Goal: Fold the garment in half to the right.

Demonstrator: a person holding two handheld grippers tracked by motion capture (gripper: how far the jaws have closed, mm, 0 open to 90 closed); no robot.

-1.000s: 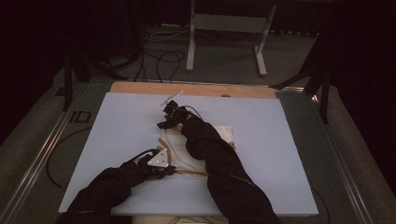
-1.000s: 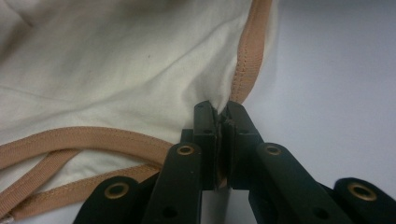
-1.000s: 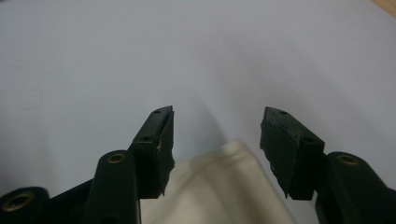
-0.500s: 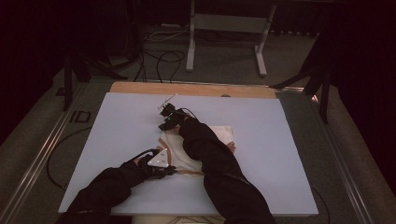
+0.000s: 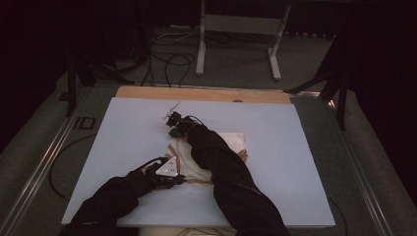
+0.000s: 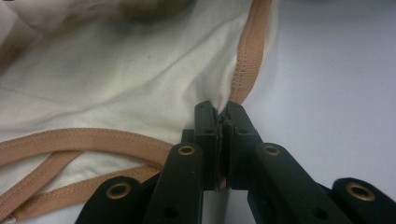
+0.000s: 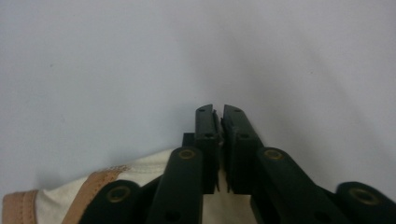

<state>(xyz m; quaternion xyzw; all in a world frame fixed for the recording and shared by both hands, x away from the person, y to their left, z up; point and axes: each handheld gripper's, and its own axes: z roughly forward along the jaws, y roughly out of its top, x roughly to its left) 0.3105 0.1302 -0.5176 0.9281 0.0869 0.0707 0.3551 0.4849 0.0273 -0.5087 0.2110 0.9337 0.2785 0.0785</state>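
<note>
Two grippers are seen, one in each hand, and one piece of cloth [image 5: 223, 152] is lying on one white board [image 5: 295, 147]. Two dark sleeves come in from the near edge of the high view.

Nearest is the left gripper [image 5: 183, 180], held low by the near edge of the cloth. A grey three-cornered plate sits on top of it. In the left gripper view its two black jaws are pressed together, and the cloth's edge is pinched between them, right where the tan band [image 6: 247, 51] meets the jaw tips.

The cloth is soft and cream white, with a tan band sewn along its edges. Small stitches can be seen on the band. The cloth is spread flat in the middle of the board, partly covered by the right sleeve [image 5: 221, 167]. Loose folds and two curved strips of band are seen in the left gripper view.

Farther off is the right gripper [image 5: 169, 118], at the far left corner of the cloth. Its jaws have just been closing and are now close together, with a thin slit left between the tips. A bit of cloth is seen low down behind the jaws, but whether any is pinched between them cannot be told. Bare board is seen past the tips.

The board is smooth and flat. A wooden strip [image 5: 196, 93] runs along its far edge. Beyond that lie a grey floor, black cables [image 5: 167, 59] and a metal stand [image 5: 241, 24].
</note>
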